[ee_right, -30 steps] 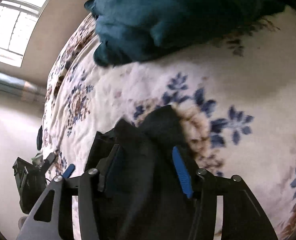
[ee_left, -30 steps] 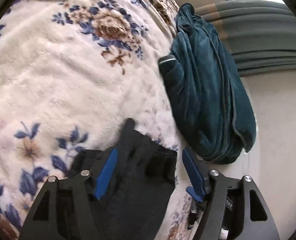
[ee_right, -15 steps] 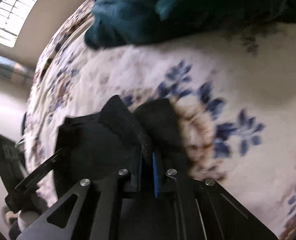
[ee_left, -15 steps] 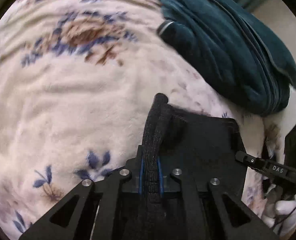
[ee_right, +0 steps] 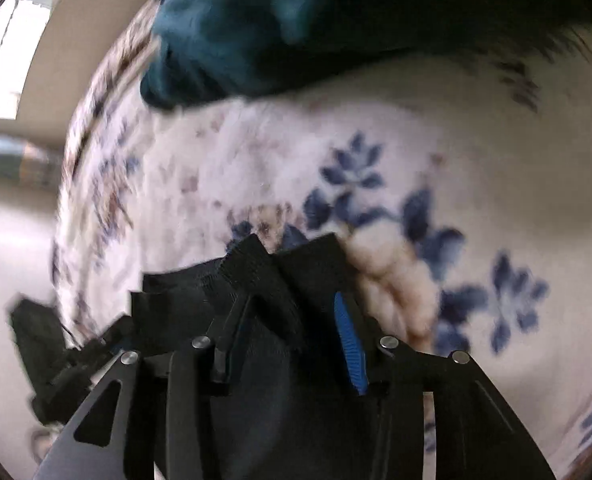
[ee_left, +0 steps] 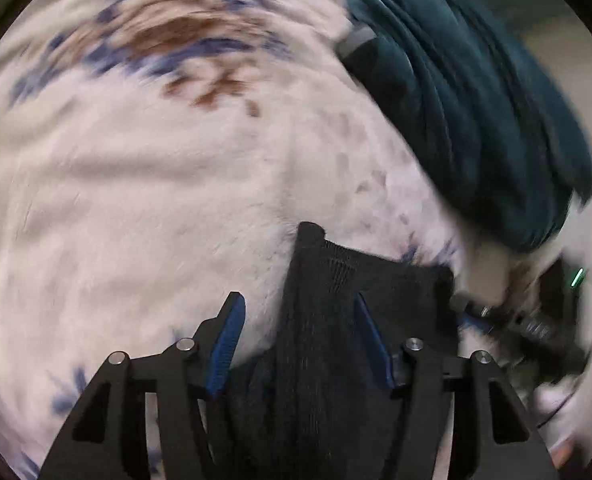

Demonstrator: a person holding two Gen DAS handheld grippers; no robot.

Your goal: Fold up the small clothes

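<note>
A small black knit garment (ee_left: 328, 280) lies on the floral blanket (ee_left: 135, 200). My left gripper (ee_left: 298, 324) straddles one folded edge; its jaws are opening, and the left blue pad (ee_left: 223, 340) stands clear of the cloth. In the right wrist view the same black garment (ee_right: 263, 280) shows a ribbed band poking up between the fingers of my right gripper (ee_right: 289, 328). Those jaws are opening too, with the right blue pad (ee_right: 348, 344) apart from the fold. Both views are blurred by motion.
A bunched teal velvet garment (ee_left: 476, 100) lies on the blanket beyond the black one, also seen as the teal garment (ee_right: 275, 20). The right gripper's body (ee_left: 536, 320) shows at the left view's right edge. A pale floor (ee_right: 11, 260) lies past the blanket's edge.
Both grippers closed on folds of the black garment half a second ago and now stand apart again. Both have sunk closer to the blanket, and the left one has rolled.
</note>
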